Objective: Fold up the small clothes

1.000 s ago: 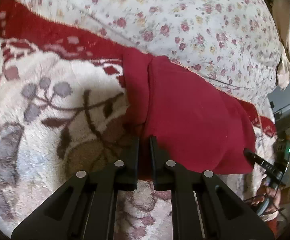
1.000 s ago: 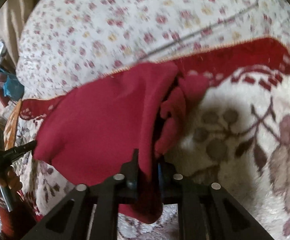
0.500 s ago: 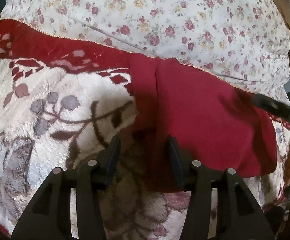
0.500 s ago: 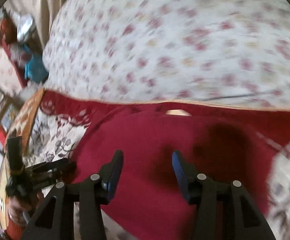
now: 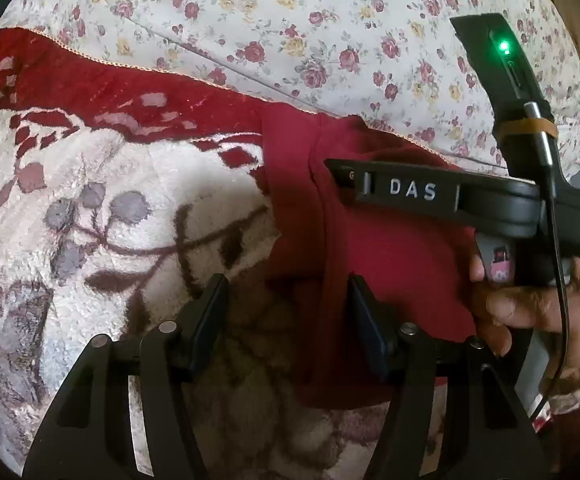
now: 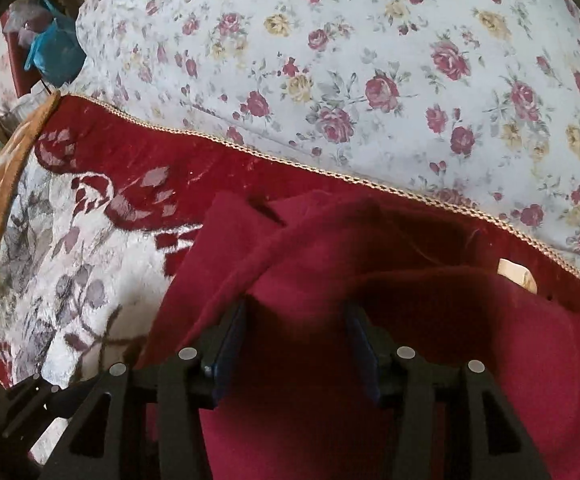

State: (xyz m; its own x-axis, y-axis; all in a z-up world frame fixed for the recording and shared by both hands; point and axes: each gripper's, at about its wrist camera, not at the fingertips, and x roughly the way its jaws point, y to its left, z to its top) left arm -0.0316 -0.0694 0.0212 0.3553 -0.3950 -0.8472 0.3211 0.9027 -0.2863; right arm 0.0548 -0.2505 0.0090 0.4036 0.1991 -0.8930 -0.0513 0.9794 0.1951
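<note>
On plush blanket (image 5: pixel 90 220) near its red border, left gripper (image 5: pixel 286 312) and right gripper (image 6: pixel 296 334) both just opened, jaws apart over red garment (image 5: pixel 390 248), gripping nothing.

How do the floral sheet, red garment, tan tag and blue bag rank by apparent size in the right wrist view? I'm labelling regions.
1. Floral sheet, most of the upper frame.
2. Red garment; nearness to the camera inflates it.
3. Blue bag.
4. Tan tag, smallest.
</note>
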